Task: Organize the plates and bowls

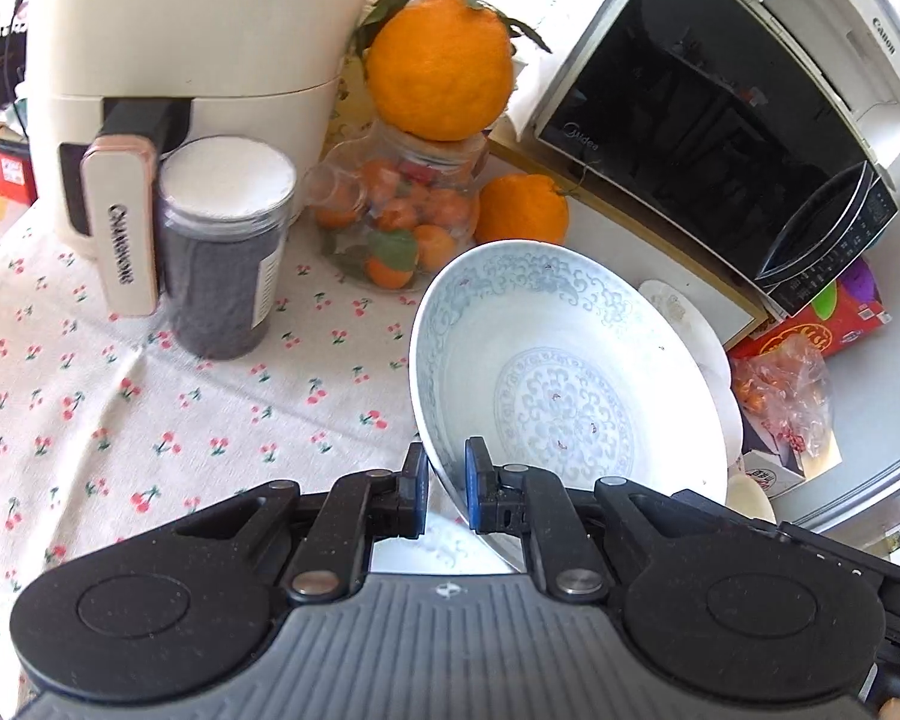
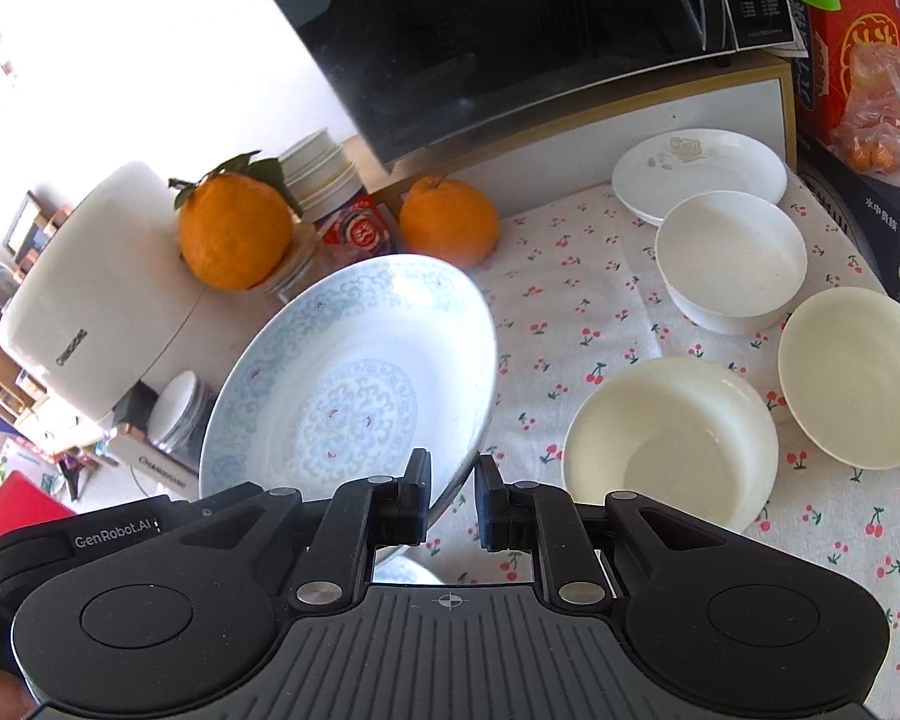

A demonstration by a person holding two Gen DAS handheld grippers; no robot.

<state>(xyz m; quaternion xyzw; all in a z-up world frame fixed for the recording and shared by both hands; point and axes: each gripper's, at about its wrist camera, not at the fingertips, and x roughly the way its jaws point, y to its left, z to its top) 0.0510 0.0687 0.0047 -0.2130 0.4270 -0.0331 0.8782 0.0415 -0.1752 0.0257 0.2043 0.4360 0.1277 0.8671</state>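
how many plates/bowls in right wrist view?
5. Blue-patterned bowl in the grippers; white plate by the microwave; white bowl in front of it; two cream dishes nearest. More may be hidden.

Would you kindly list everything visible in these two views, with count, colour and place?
patterned plate: one, white with pale blue, tilted, rim between both grippers' pads
cream dishes: two, near right on the tablecloth
white bowl: one, behind them
white plate: one, by the cabinet
oranges: two, one on the glass jar, one beside it
dark canister: one, white lid, by the air fryer
microwave: one, black, rear
printer: one, white
red box: one, far right
left gripper: black, shut on plate
right gripper: black, shut on plate
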